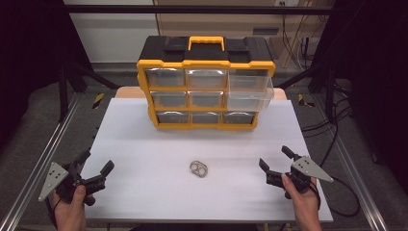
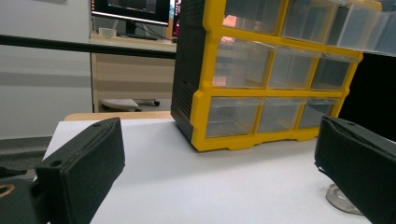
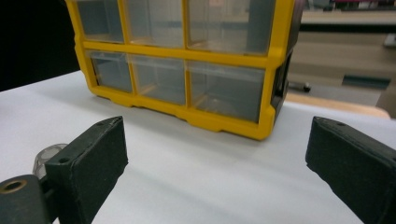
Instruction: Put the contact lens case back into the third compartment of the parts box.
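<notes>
Both tongs sit at the near edge of the white tabletop [image 1: 144, 144], each held in a hand. Left tongs [image 1: 94, 166] at the near left corner, jaws spread wide, nothing between them. Right tongs [image 1: 275, 159] at the near right, jaws likewise spread and empty. A grey three-cornered plate tops each.

Between the two, on the bare tabletop and well apart from either, lies a small metal ring-shaped piece [image 1: 199, 169], lying flat. The left gripper view catches only its edge, low beside the right-hand jaw; the right gripper view shows a rounded greyish part of it behind the left-hand jaw. Its full outline is readable in the high view alone.

At the far side of the tabletop stands a yellow-and-black drawer cabinet [image 1: 206, 89], upright, with a yellow carry handle [image 1: 206, 42] on top and three rows of three clear drawers. High view: the top-right drawer [image 1: 249, 86] is pulled out toward the person; the other eight sit flush. The left gripper view shows the cabinet's black left side and a monitor [image 2: 130, 9] on a desk beyond. The right gripper view shows the lower two rows and the cabinet's black right side. Drawer contents cannot be made out in any view.
</notes>
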Tool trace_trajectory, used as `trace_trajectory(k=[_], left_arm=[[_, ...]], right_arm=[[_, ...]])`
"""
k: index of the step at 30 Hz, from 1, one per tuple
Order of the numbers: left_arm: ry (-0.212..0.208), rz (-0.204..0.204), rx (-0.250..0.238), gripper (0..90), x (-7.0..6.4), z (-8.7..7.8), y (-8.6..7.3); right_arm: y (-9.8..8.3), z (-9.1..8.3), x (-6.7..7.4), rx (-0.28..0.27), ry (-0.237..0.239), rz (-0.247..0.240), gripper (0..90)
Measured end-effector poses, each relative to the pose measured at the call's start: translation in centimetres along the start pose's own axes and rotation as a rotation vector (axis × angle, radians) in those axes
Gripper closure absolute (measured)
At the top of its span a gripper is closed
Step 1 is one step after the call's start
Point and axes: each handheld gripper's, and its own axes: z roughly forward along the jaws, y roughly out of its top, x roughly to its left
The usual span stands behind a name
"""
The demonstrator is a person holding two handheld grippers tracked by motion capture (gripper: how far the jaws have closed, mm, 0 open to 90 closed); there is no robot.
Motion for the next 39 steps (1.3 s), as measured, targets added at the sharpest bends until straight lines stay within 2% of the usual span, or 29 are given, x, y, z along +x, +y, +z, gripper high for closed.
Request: trace_trajectory(k=[3,8,12,16,17,20,22,27,28,30,31,33,39], left_arm=[[0.006,0.020,0.005,1.5,-0.2,0.1,0.0],[0.013,0.021,0.010,1.5,-0.4,0.3,-0.1],[0.016,0.023,0.014,1.5,-0.5,0.4,-0.2],[0.013,0.032,0.017,1.5,-0.7,0.4,-0.2],[0.014,0.034,0.016,1.4,-0.7,0.4,-0.2],[0.016,0.037,0.013,1.4,-0.7,0.4,-0.2],[0.020,0.030,0.012,1.3,-0.6,0.3,-0.3],[0.024,0.034,0.013,1.3,-0.7,0.3,-0.3],[0.023,0.037,0.011,1.3,-0.7,0.3,-0.3],[0.023,0.037,0.012,1.3,-0.8,0.3,-0.3],[0.023,0.037,0.014,1.2,-0.8,0.3,-0.3],[0.023,0.037,0.014,1.3,-0.8,0.3,-0.3],[0.025,0.036,0.013,1.3,-0.7,0.3,-0.3]], right_arm=[[-0.1,0.1,-0.1,0.036,-0.006,0.030,4.3],[-0.1,0.5,0.0,0.079,-0.038,0.052,5.0],[0.0,0.7,0.2,0.099,-0.047,0.061,6.0],[0.1,1.1,0.8,0.141,-0.048,0.041,6.6],[0.3,1.3,1.3,0.176,-0.038,0.025,6.9],[0.5,1.5,1.6,0.201,-0.030,0.020,6.9],[0.9,1.8,2.1,0.243,-0.004,0.026,6.6],[1.8,2.3,2.9,0.264,0.022,0.016,6.8],[2.1,2.7,3.6,0.280,0.044,-0.007,6.7],[2.2,2.9,3.9,0.285,0.051,-0.011,6.7],[2.4,3.4,4.5,0.303,0.069,-0.029,6.7],[2.4,3.6,4.7,0.304,0.078,-0.027,6.5],[2.8,5.4,6.2,0.389,0.134,-0.054,6.7]])
